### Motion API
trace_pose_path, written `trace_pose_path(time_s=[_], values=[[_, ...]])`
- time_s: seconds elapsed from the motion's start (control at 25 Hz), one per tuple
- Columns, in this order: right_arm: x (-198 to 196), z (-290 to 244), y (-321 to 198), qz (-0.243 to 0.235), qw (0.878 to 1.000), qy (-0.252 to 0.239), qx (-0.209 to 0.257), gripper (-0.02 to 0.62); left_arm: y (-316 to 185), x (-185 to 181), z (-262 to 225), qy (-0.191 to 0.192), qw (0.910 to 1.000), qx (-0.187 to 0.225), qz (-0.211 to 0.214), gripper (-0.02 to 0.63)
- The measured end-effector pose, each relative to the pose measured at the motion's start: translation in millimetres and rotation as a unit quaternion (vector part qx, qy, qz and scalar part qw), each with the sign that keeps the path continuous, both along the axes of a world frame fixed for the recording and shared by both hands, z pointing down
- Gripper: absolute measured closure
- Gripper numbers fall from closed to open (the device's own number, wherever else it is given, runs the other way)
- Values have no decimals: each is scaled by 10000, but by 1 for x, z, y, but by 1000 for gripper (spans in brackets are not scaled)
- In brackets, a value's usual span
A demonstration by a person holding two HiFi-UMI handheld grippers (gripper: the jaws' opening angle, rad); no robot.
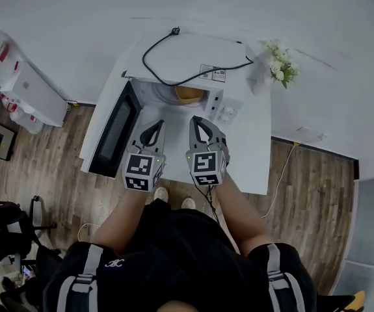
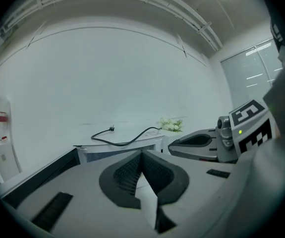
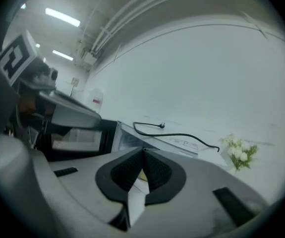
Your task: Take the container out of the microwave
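Head view: white microwave on a white table, door swung open to the left. Yellowish container sits inside the cavity, right of its middle; only the front edge shows under the roof, so its long axis and facing cannot be told. Black cord lies loose on the microwave top; white flowers stand at the table's far right. Left gripper and right gripper are side by side before the opening, apart from the container. Left gripper view: jaws together, nothing between; cavity hidden behind them. Right gripper view: jaws together, empty; door glass visible, container hard to make out.
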State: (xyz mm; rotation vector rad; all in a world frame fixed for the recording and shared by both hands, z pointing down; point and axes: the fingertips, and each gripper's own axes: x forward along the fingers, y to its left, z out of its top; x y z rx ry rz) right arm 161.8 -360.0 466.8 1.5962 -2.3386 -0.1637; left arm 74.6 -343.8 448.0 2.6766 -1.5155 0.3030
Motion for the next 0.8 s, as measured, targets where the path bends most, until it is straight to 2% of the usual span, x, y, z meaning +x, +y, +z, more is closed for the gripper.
trace_pose_path(time_s=[0.08, 0.16, 0.28, 0.36, 0.44, 0.48, 0.8], values=[[-10, 13, -11, -144, 9955, 934, 53, 591, -8, -5, 4, -16, 10000, -13, 28, 594], [-19, 28, -21, -290, 9832, 1800, 85, 589, -14, -11, 5, -26, 10000, -1, 65, 594], [-25, 53, -38, -437, 9640, 2623, -18, 589, -21, -21, 4, 12, 10000, 26, 62, 594], [-25, 70, -52, -454, 9521, 3020, -149, 580, -25, -30, 6, 76, 10000, -13, 56, 594], [-26, 86, -67, -455, 9398, 3377, -267, 515, -28, -38, 9, 129, 9999, -51, 44, 594], [-27, 92, -75, -432, 9343, 3527, -299, 506, -29, -42, 11, 143, 9999, -63, 36, 594], [-33, 132, -119, -356, 8958, 4357, -799, 517, -39, -70, 12, 185, 9998, -35, -34, 594]])
